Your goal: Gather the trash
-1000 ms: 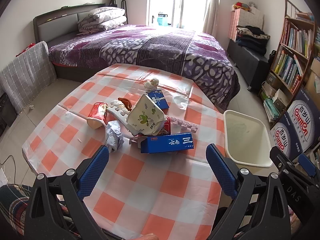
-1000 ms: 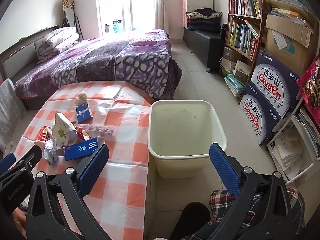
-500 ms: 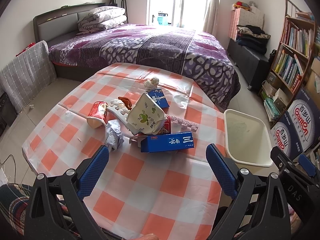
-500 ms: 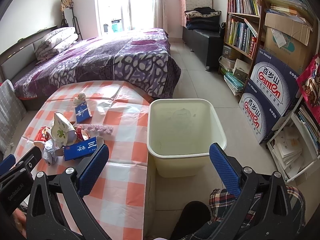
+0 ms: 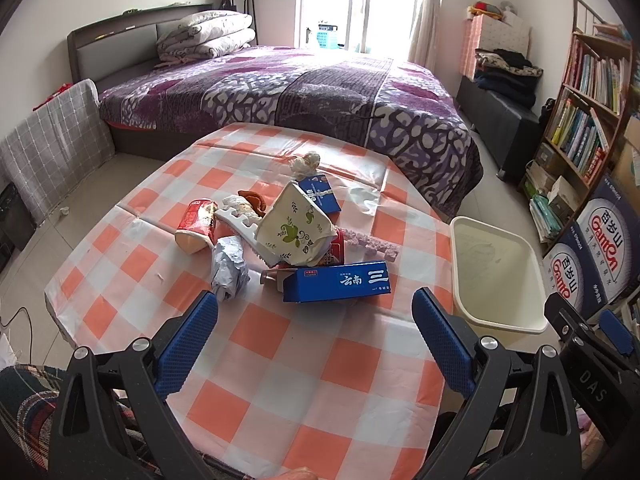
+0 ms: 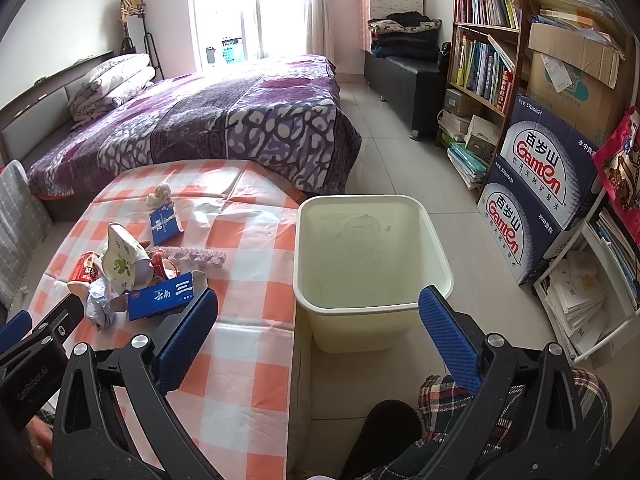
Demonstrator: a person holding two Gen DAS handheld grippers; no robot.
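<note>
A heap of trash lies on the checked table (image 5: 280,352): a long blue box (image 5: 338,282), a leaf-printed paper bowl (image 5: 294,228), crumpled white paper (image 5: 228,266), a red cup (image 5: 196,226), a small blue box (image 5: 320,196), a paper wad (image 5: 305,162) and a pink foam strip (image 5: 370,242). The cream bin (image 6: 372,252) stands on the floor right of the table. My left gripper (image 5: 316,340) is open and empty, just short of the long blue box (image 6: 162,296). My right gripper (image 6: 318,336) is open and empty over the bin's near rim.
A purple bed (image 5: 304,96) stands beyond the table. A bookshelf (image 6: 484,60) and stacked water cartons (image 6: 536,188) line the right wall past the bin. My legs in plaid trousers (image 6: 448,432) are below the right gripper.
Both grippers have stayed open and nearly still. The right view has crept slightly forward toward the bin. The trash has not moved.
</note>
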